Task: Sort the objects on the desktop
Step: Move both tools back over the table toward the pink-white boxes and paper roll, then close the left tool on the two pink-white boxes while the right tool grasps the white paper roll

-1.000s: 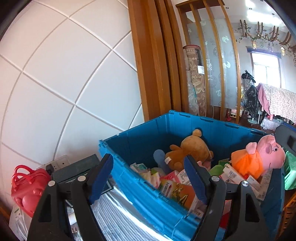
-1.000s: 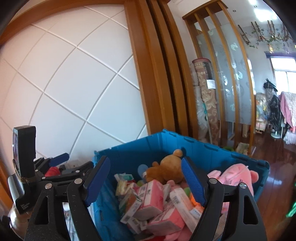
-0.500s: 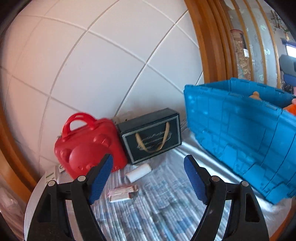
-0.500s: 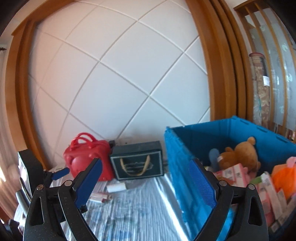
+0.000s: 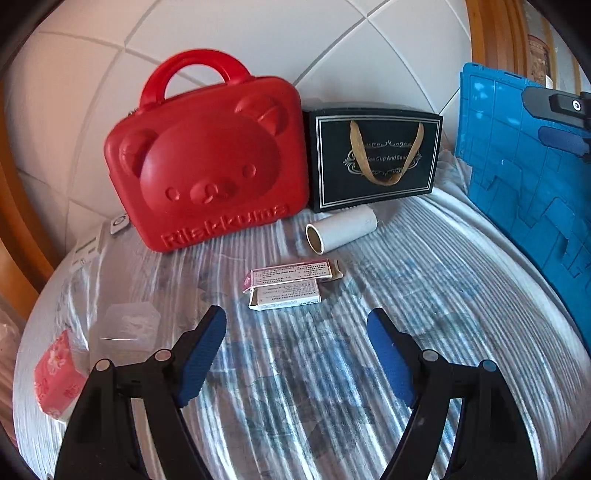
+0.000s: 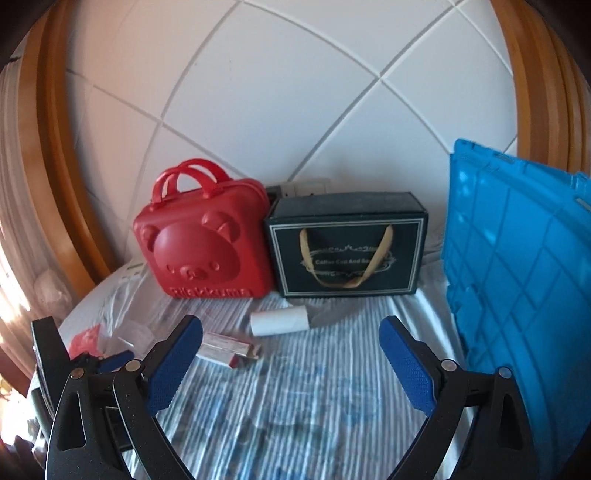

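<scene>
Left wrist view: the left gripper (image 5: 297, 354) hangs over the striped tablecloth (image 5: 332, 387) with its blue pads (image 5: 201, 360) spread apart and nothing between them. Just ahead lie two small medicine-style cartons (image 5: 291, 282), touching each other, and beyond them a white paper roll (image 5: 341, 229) lies on its side. Against the tiled wall (image 5: 258, 33) stand a red bear-faced case (image 5: 210, 162) (embossed "Rilakkuma") and, just beside it, a dark gift box (image 5: 375, 158) with a gold ribbon handle. A blue plastic crate (image 5: 528, 184) stands at the right. A pink flowered packet (image 5: 55, 373), possibly tissues, sits near the left edge beside something clear and blurred.

In the right wrist view, the right gripper (image 6: 291, 363) is empty, its jaws opening above the cloth, with the cartons near its left pad.
</scene>
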Tool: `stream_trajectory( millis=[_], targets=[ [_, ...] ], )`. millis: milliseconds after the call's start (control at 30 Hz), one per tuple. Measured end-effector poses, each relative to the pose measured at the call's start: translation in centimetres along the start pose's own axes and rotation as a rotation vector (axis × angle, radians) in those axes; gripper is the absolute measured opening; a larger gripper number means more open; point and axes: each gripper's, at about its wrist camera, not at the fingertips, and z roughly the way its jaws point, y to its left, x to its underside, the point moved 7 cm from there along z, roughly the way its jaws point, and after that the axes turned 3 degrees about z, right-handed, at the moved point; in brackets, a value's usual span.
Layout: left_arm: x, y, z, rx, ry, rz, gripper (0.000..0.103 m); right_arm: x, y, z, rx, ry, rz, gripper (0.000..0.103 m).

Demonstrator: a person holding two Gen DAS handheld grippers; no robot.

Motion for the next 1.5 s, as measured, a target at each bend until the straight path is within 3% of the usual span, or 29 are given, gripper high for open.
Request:
stream_trajectory(
  millis=[267, 533, 833, 1000, 1500],
  targets=[
    [0.0, 0.3, 8.2, 0.095, 0.081, -0.058, 0.078, 0.9, 0.1, 11.1, -0.027, 0.124, -0.041, 0.102],
    [0.8, 0.9, 13.5, 0.096, 0.154, -0.081, 0.078, 1.9, 0.0, 17.2, -0.07, 0.185, -0.036, 0.103],
    [0.9, 1.2, 14.3, 0.109, 0.146, -0.085, 0.078, 3.2, 1.5, 23.9, -0.072, 0.284, -0.186, 0.103],
    [1.1, 1.1, 14.1, 0.107, 0.151, -0.077, 0.078, 4.6, 2.3, 27.2, -0.042, 0.408, -0.27, 0.103],
    [1.4, 1.3, 14.0, 0.11, 0.148, -0.091, 0.078, 4.3, 2.3, 29.4, -0.114, 0.455, -0.194, 0.103]
  ],
)
